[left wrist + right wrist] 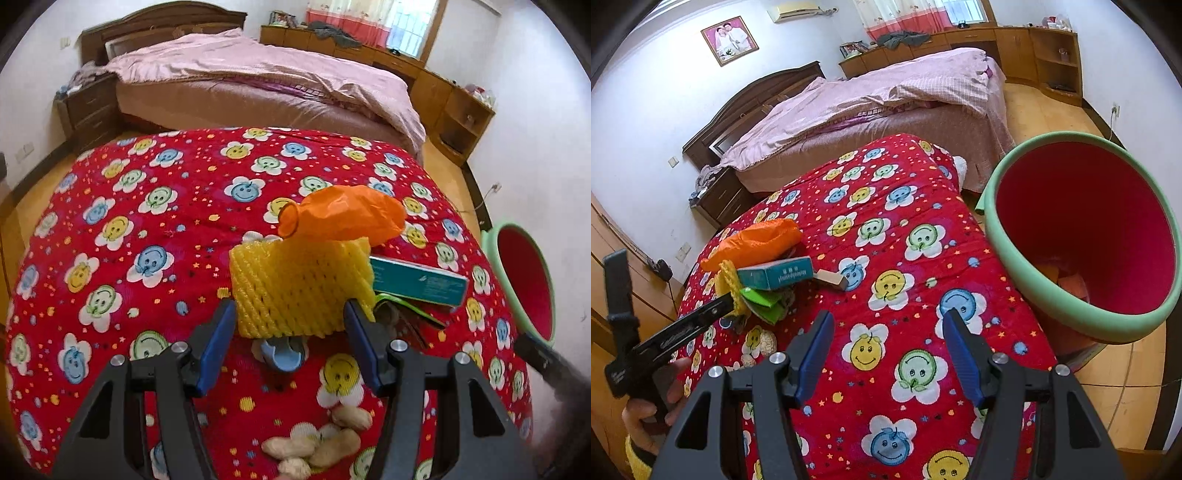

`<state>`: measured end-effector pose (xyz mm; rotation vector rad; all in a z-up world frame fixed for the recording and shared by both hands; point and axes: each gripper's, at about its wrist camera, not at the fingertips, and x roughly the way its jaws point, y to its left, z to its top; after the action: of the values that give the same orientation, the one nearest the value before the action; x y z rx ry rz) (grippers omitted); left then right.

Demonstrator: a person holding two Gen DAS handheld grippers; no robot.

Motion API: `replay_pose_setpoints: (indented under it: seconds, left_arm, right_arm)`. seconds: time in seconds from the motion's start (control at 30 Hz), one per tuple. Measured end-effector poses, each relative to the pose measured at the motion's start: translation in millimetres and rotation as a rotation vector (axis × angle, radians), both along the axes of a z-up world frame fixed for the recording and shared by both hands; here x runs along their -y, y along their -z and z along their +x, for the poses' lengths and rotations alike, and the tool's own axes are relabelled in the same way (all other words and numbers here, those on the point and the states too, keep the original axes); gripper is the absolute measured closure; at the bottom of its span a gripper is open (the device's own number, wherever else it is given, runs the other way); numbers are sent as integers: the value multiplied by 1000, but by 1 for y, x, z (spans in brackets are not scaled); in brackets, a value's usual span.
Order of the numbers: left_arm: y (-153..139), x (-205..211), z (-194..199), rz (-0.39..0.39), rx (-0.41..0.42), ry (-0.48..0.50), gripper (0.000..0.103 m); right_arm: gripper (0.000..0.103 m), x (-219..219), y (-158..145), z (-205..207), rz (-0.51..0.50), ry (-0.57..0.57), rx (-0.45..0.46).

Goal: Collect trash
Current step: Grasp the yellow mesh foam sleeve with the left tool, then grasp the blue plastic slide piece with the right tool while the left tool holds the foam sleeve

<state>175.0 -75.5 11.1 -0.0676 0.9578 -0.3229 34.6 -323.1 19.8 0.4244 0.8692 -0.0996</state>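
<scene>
Yellow foam net [299,288] standing upright on the red smiley-patterned surface [147,206], near the middle of a small heap of rubbish. Left tool [290,321] spread wide, its blue pads either side of the net's lower corners; left pad just beside the foam, right pad at its edge, contact on either side impossible to confirm, so not yet clamped. Right tool [886,338] also spread wide and gripping nothing, hovering over bare cloth, with the green-rimmed red bin [1082,325] just to its right, off the surface's edge.

Behind the net, an orange plastic bag [343,218], crumpled and resting on top. To the right, a teal carton [417,282] and a green wrapper [402,302] under it. Nearer, a small blue cap-like piece [284,356] and a scatter of peanut shells [321,443].

Likely very light and springy, this net: soft mesh, easily squashed, no risk of breakage. Probably best pinched across the lower half, where the pads already stand, squeezing until the foam compresses and holds. Rough texture should resist slipping. Some chance of the bag riding along or sliding off when lifted.
</scene>
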Motion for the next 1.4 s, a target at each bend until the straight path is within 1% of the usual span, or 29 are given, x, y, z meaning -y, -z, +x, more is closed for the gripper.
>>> replay_pose_setpoints:
  seconds: [0.1,0.13,0.17,0.2,0.27,0.33,0.4,0.5,0.7,0.8,0.87,0.97,1.03,1.07,1.1,1.17,1.37,1.4]
  left_arm:
    - [5,-6,6,-46,-23,-26,44]
    - [6,-7,7,-56,-26,-28,46]
    - [7,-8,8,-60,-32,-30,54]
    - [9,-8,9,-58,-39,-30,64]
    - [14,-10,10,-74,-59,-27,70]
    - [14,-12,9,-94,-56,-28,80]
    - [10,-13,5,-98,-38,-20,84]
    - [2,-15,-1,-118,-14,-15,85]
    - [-18,-25,-15,-183,17,-1,85]
    - [-24,-30,-22,-226,13,7,85]
    - [-24,-34,-24,-242,-4,7,85]
    - [-19,-39,-29,-232,-27,5,85]
    - [-15,-40,-33,-204,-31,-2,84]
    - [-13,-41,-34,-181,-31,-8,79]
    - [-11,-41,-36,-156,-31,-16,71]
    - [-9,-44,-38,-130,-26,-27,63]
    - [-7,-50,-36,-103,-17,-44,54]
    - [-6,-50,-34,-100,-19,-47,54]
  right_arm:
    - [39,0,2,0,4,-1,-5]
    - [39,0,3,1,5,-1,-7]
    - [39,0,4,1,6,-2,-8]
    - [39,0,5,2,8,-3,-10]
    - [39,0,6,2,10,-5,-12]
    - [39,-1,7,3,13,-9,-14]
    - [39,-2,8,3,14,-12,-15]
    - [39,-3,7,4,14,-16,-16]
    - [39,-7,5,5,9,-31,-10]
    - [39,-13,3,7,7,-47,-5]
    - [39,-17,2,8,11,-59,-2]
    - [39,-24,0,9,8,-78,6]
    - [39,-27,-1,9,8,-89,8]
    - [39,-29,-1,8,8,-93,8]
    - [39,-31,-1,8,7,-97,7]
    - [39,-33,0,8,8,-101,6]
    - [39,-36,-3,7,5,-108,11]
    - [39,-37,-3,7,5,-109,11]
